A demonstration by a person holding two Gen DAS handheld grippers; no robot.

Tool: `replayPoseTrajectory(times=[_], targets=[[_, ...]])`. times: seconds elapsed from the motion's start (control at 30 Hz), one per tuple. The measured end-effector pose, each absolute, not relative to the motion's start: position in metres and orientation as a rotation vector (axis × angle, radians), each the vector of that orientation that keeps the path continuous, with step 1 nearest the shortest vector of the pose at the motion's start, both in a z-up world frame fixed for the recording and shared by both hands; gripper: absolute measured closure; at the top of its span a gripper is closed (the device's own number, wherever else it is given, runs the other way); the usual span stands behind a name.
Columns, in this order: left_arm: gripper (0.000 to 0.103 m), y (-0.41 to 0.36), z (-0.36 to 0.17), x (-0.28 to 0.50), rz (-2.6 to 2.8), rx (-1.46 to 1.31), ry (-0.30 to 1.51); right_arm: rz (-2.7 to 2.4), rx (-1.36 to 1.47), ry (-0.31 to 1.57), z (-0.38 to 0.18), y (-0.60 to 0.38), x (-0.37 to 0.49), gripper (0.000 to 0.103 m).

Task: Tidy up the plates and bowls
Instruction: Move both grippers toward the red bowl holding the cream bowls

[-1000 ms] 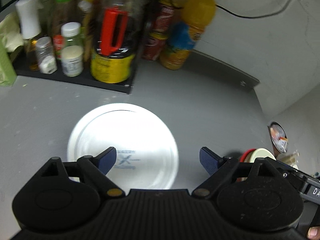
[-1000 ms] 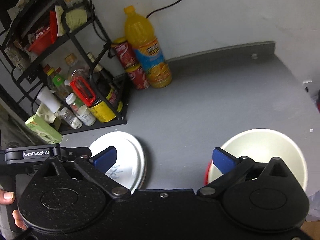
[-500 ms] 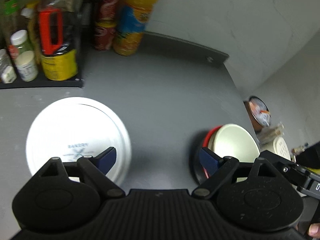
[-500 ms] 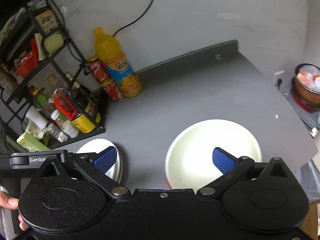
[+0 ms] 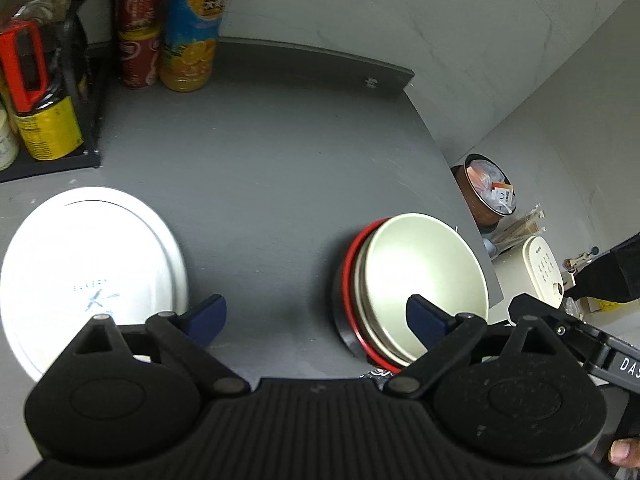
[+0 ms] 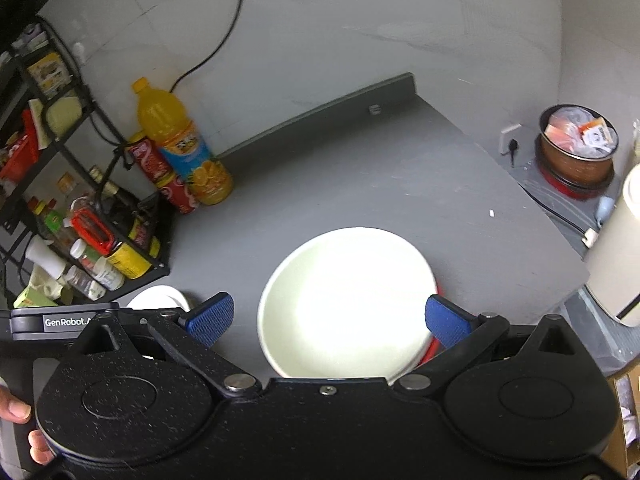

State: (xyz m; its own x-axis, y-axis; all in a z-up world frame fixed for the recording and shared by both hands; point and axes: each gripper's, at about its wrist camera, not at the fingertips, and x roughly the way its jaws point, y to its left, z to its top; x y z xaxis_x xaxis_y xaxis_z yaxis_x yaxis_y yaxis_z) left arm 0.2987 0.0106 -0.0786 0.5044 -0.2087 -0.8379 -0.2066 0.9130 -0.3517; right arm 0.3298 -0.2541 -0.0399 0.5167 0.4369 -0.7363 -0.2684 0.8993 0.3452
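A white plate (image 5: 88, 268) with a faint printed mark lies flat on the grey counter (image 5: 260, 168) at the left. To its right a cream bowl (image 5: 420, 276) sits nested in a red-rimmed bowl (image 5: 352, 280) near the counter's right edge. My left gripper (image 5: 316, 314) hovers open above the gap between plate and bowls, holding nothing. In the right wrist view the cream bowl (image 6: 348, 304) fills the space between the fingers of my right gripper (image 6: 330, 318), which is open above it. A sliver of the white plate (image 6: 160, 298) shows behind the left tool.
A black rack (image 6: 80, 200) with jars and sauce bottles stands at the back left. Beside it are an orange juice bottle (image 5: 192, 36) and stacked red cans (image 5: 138, 28). Beyond the counter's right edge sit a full bin (image 6: 576, 148) and a white appliance (image 6: 616, 256).
Both views have swung to the right. The plate has slid to the left of the left wrist view, and the bowls have come between the right fingers. Both grippers stay open.
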Motion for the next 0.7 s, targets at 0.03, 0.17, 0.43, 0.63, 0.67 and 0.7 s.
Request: replayPoseTrajectory(times=[0.03,0.17,0.43,0.63,0.67,0.7], targets=[[0.007,0.008,-0.08,0.301,-0.004,-0.441,1.055,0.423,0.201,0.94,-0.041,-0.257,0.331,0.0],[0.007,-0.006,-0.087,0.31,-0.004,-0.445,1.058,0.405,0.194,0.962,-0.05,-0.268,0.337,0.0],[0.009,-0.026,-0.11,0.327,0.017,-0.49,1.097,0.372,0.229,1.022,-0.076,-0.287,0.356,0.002],[0.019,-0.033,-0.132,0.337,0.029,-0.548,1.133,0.392,0.278,1.12,-0.103,-0.297,0.375,0.033],[0.021,-0.034,-0.136,0.339,0.035,-0.553,1.14,0.398,0.283,1.131,-0.107,-0.298,0.378,0.036],[0.027,-0.035,-0.14,0.34,0.04,-0.564,1.148,0.405,0.291,1.143,-0.111,-0.299,0.382,0.038]])
